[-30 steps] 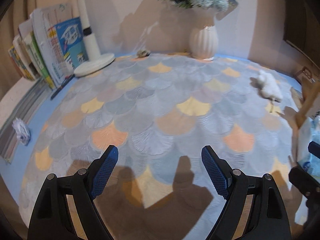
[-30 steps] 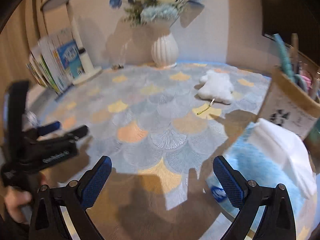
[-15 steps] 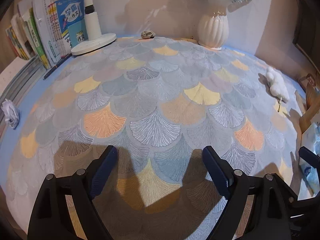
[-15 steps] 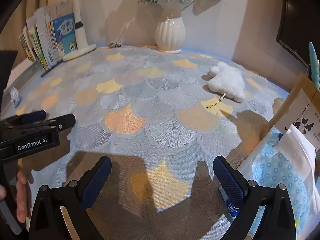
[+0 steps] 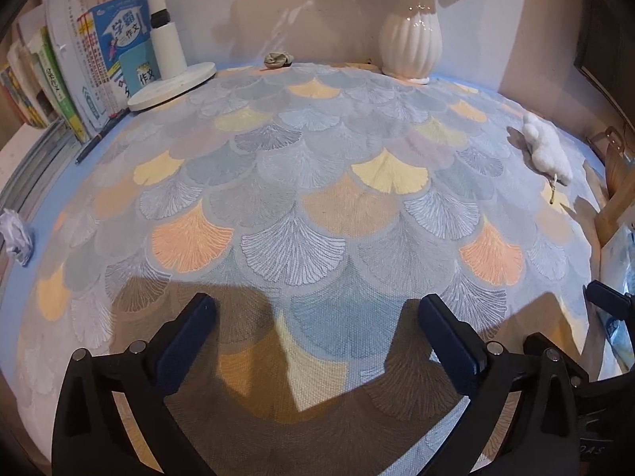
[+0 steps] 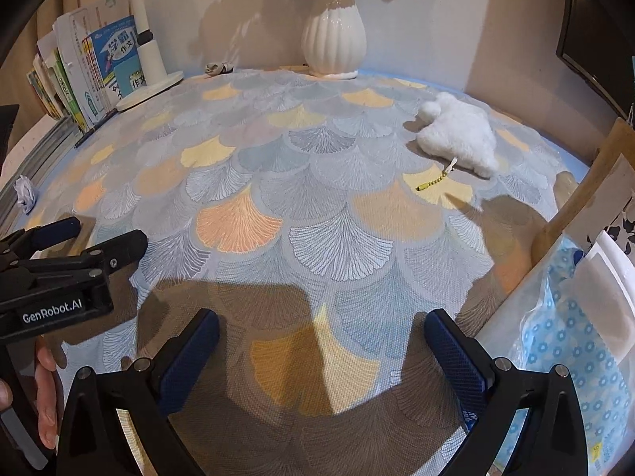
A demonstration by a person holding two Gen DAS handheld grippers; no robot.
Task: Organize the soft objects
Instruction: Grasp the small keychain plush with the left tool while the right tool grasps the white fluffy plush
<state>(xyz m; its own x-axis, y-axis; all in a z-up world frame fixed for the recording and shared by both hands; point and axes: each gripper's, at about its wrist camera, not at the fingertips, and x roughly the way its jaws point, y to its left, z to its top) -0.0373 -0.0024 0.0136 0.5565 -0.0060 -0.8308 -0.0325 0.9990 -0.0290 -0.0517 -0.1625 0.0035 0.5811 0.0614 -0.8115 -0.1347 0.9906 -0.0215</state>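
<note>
Presently on the table: one white plush toy [image 6: 460, 139] with a yellow bead chain, lying on the fan-patterned tablecloth [image 6: 317, 206] at the far right; one grey scrunchie [image 5: 278, 59] at the back edge, between the lamp base and the vase; one crumpled tissue [image 5: 16, 234] at the left edge on the blue border. One white ribbed vase [image 5: 410, 45] with flowers; one white lamp base [image 5: 172, 85] with an upright post; one row of books [image 5: 91, 75] standing at back left, number unclear.

Left gripper [image 5: 317, 329]: held low over the near part of the cloth, pointing toward the back wall, blue pads wide apart, gripping nothing. Right gripper [image 6: 321, 337]: likewise low and level, its pads spread wide and empty, well short of the plush toy.

Right wrist view only: the left gripper side-on at the left edge with the person's fingers [image 6: 45, 396] below it, and one blue floral bag [image 6: 575, 357] against a wooden holder [image 6: 587, 182] at right. The left wrist view shows the plush toy small at its far right.
</note>
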